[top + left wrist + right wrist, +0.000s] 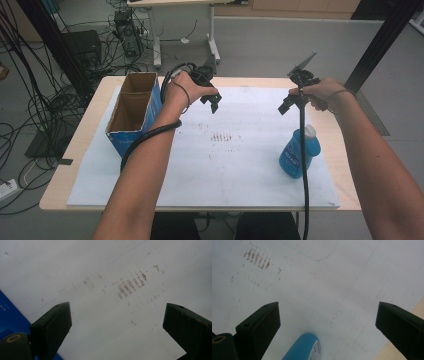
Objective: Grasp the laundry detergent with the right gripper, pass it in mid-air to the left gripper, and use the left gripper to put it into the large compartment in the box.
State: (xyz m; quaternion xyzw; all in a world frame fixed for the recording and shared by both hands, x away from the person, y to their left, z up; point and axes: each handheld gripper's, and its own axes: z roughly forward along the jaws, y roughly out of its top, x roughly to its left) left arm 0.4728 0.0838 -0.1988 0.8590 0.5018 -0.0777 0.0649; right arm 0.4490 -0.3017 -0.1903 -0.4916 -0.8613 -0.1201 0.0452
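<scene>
The left gripper is hovering above the far left part of the white sheet that is covering the counter, just beside the open cardboard box standing at the sheet's left edge. In the left gripper view its jaws are standing wide apart with nothing between them — bare sheet and a patch of brown smudges are lying below.

The right gripper is hanging over the far right part of the sheet, well apart from the left one. Its jaws are gaping wide too, gripping nothing. The blue bottle is lying on its side on the sheet's right part, nearer the person than the right gripper — in the right gripper view its blue end is showing low between the jaws, apart from both.
</scene>
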